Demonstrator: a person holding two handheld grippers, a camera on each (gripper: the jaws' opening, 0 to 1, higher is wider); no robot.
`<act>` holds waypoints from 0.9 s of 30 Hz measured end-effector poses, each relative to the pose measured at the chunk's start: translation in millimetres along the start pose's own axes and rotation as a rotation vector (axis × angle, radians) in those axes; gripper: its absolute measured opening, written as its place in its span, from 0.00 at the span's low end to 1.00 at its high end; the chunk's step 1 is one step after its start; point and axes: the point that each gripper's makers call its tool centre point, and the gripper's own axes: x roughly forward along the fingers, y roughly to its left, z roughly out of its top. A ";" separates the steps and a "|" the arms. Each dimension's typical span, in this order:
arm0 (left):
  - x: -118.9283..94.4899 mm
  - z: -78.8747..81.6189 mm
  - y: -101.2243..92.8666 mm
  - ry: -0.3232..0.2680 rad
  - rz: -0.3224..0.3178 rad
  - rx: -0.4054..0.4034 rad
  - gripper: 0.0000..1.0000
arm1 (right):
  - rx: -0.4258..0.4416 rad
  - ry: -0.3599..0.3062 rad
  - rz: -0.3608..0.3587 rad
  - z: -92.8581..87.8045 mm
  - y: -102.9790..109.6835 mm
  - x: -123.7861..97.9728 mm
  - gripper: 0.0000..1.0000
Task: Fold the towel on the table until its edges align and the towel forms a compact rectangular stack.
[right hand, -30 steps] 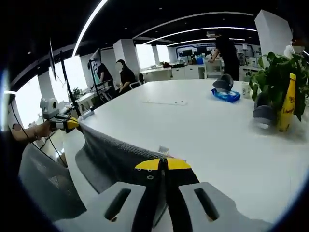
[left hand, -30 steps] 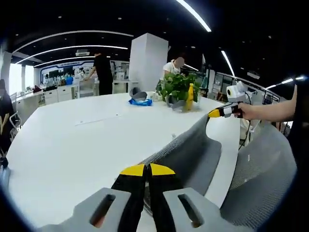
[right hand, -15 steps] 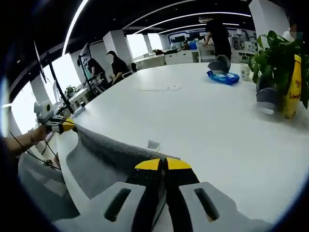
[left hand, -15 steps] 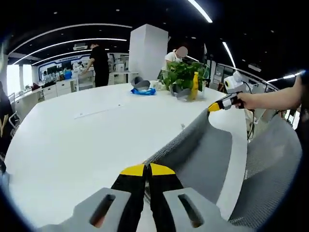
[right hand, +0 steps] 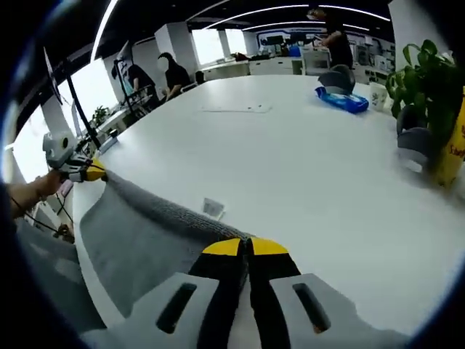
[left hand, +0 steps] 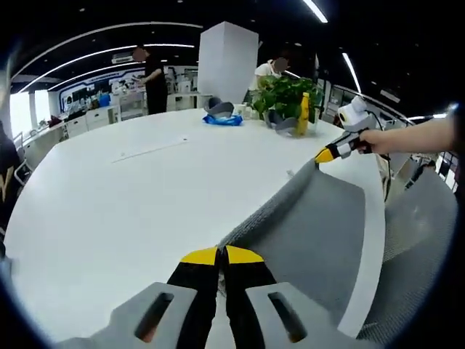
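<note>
Here, two grippers hold one edge of a grey towel (left hand: 320, 225) stretched taut between them. The left gripper (left hand: 221, 256) is clamped on one corner, the right gripper (right hand: 245, 248) on the other. The edge runs over the white tabletop (left hand: 116, 211) while the rest hangs toward its near rim, likely so the towel lies flat and square for folding.

The towel (left hand: 305, 225) is grey and looks soft and bumpy. Its top edge is pulled tight in a straight line over the white worktop (left hand: 109, 211). The rest of it hangs down past the worktop's edge. A small white tag (right hand: 213, 209) sticks out near the top edge.
</note>
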 end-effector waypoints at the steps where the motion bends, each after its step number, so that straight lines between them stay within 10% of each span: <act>1: 1.5 -1.2 1.3 0.005 0.002 -0.001 0.02 | -0.006 0.003 -0.003 -0.2 0.3 1.1 0.00; 14: -11.3 5.3 25.6 -0.051 0.075 -0.109 0.05 | 0.024 -0.002 -0.042 -0.9 -20.6 -2.9 0.02; 20: -16.5 14.2 2.5 -0.063 0.039 -0.078 0.06 | 0.072 -0.128 0.008 19.2 -15.2 -11.3 0.08; 27: -20.3 39.2 -42.0 -0.112 -0.063 0.006 0.10 | -0.033 -0.076 0.063 18.2 12.5 -4.0 0.02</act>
